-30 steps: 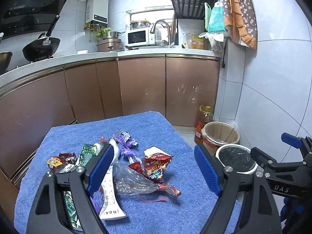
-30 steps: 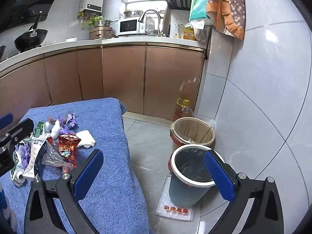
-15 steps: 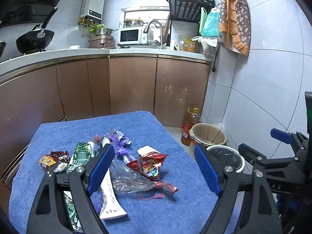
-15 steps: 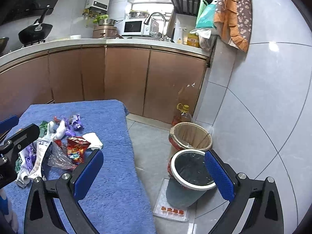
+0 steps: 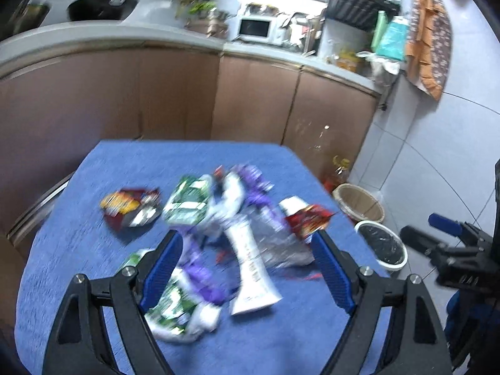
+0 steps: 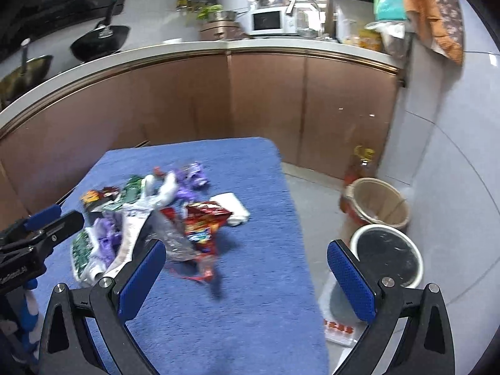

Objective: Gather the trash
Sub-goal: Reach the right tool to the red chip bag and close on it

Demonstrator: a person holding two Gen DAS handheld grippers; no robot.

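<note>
A heap of trash lies on the blue towel-covered table (image 5: 93, 243): a red snack bag (image 5: 307, 220), clear plastic bag (image 5: 281, 243), white paper strip (image 5: 253, 268), green wrappers (image 5: 187, 201), purple wrappers (image 5: 254, 187) and a red-yellow wrapper (image 5: 128, 206). My left gripper (image 5: 247, 268) is open and empty, above the heap's near side. My right gripper (image 6: 247, 278) is open and empty, over the table's right edge, just right of the red snack bag (image 6: 203, 222). A black-lined white bin (image 6: 386, 254) stands on the floor to the right.
A wicker basket (image 6: 378, 203) and an oil bottle (image 6: 359, 162) stand behind the bin by the tiled wall. Brown kitchen cabinets (image 6: 265, 103) run behind the table. The left gripper's body (image 6: 34, 234) shows at the left of the right wrist view.
Both grippers have swung left and tilted down toward the table. The trash heap now sits between the left fingers, and the right gripper has moved from over the bin to the table edge.
</note>
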